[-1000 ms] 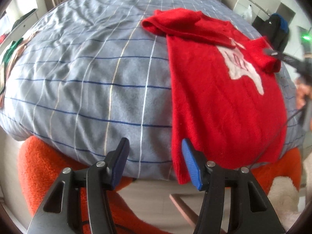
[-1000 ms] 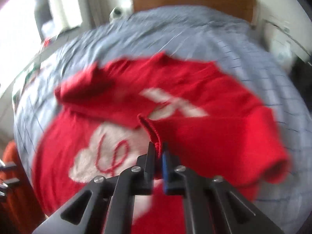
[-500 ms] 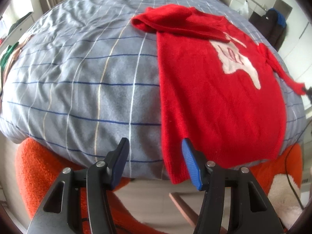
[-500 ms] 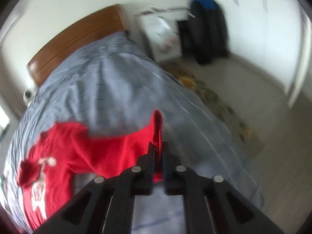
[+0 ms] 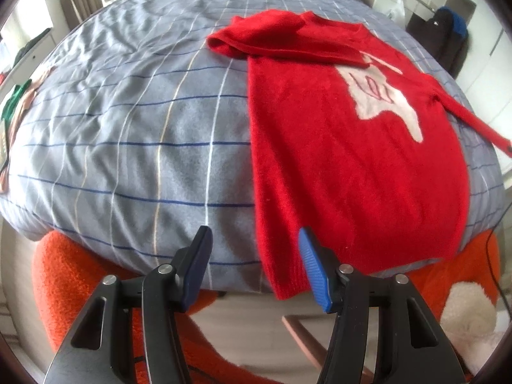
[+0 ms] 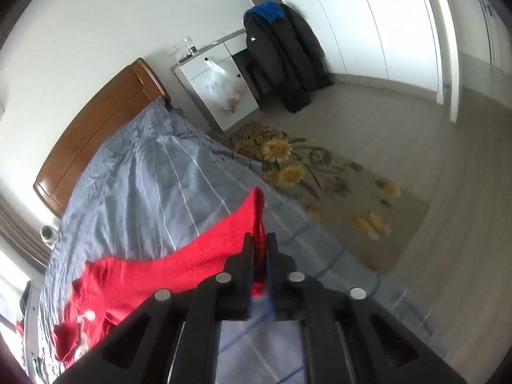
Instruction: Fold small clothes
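beside bed (image 6: pixel 137 185), right gripper (image 6: pixel 260 252) pinches sleeve (image 6: pixel 224 240).

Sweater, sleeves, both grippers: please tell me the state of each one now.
Sweater: flat on the bed, hem over the near edge.
Left sleeve: folded across the chest.
Right sleeve: pulled out sideways, cuff pinched.
Left gripper: open, empty, near the hem.
Right gripper: shut on the cuff.
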Demonstrator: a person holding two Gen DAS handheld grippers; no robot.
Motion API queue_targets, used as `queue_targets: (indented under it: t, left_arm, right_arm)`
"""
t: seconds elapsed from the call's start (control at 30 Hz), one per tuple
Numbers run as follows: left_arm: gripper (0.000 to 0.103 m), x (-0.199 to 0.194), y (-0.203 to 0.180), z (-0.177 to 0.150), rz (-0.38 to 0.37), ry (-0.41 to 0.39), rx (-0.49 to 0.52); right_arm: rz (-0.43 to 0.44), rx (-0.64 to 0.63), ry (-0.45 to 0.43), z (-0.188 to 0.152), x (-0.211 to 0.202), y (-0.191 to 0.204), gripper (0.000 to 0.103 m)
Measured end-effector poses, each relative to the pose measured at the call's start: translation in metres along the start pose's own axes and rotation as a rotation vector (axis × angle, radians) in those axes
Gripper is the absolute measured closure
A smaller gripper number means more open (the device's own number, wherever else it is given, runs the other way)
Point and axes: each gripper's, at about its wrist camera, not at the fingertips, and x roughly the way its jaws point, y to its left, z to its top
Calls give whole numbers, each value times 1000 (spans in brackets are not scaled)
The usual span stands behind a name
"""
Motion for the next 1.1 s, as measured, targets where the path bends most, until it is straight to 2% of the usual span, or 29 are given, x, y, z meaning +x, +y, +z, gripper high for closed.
queue_targets:
  t: [0.1, 0.17, 0.3, 0.4, 0.43, 0.53, 0.63, 0.73, 0.77, 0.83, 0.93, 1.0, 1.1]
  left_arm:
    - [45, 2, -3, -3, 0, 3, 15]
    - [45, 3, -3, -5, 3, 9, 21]
    - [45, 4, 2, -6, 12, 14, 13]
    - [45, 5, 6, -6, 11, 16, -4]
    - [45, 5, 7, -7, 12, 15, -6]
    - [45, 6, 6, -8, 17, 19, -6]
    - [45, 12, 2, -6, 19, 30, 5]
    - [45, 14, -6, -3, 13, 35, 20]
    - [45, 12, -10, -2, 10, 30, 30]
    - [44, 7, -15, -2, 13, 15, 47]
    - [37, -3, -12, -5, 35, -11, 62]
    - [34, -10, -3, -3, 59, -31, 64]
    - [34, -15, 11, 11, 78, -59, 72]
  right_arm:
    - [-63, 48, 113, -11, 25, -19, 97]
    - [-72, 91, 168, -25, 37, -36, 97]
    - [-67, 181, 179, -43, 44, -57, 98]
    - [-121, 189, 202, -46, 50, -69, 103]
    - [-85, 214, 216, -47, 51, -76, 103]
    - [-45, 209, 146, -43, 29, -81, 98]
    - [7, 110, 60, -28, 3, -58, 98]
    - [120, 25, 85, -18, 3, -26, 96]
    - [141, 10, 104, -18, 8, -17, 92]
    - [137, -1, 140, -24, 24, -6, 82]
    - [86, 96, 190, -45, 50, -19, 81]
    - [100, 147, 157, -55, 51, -30, 84]
    - [8, 69, 124, -57, 34, -19, 82]
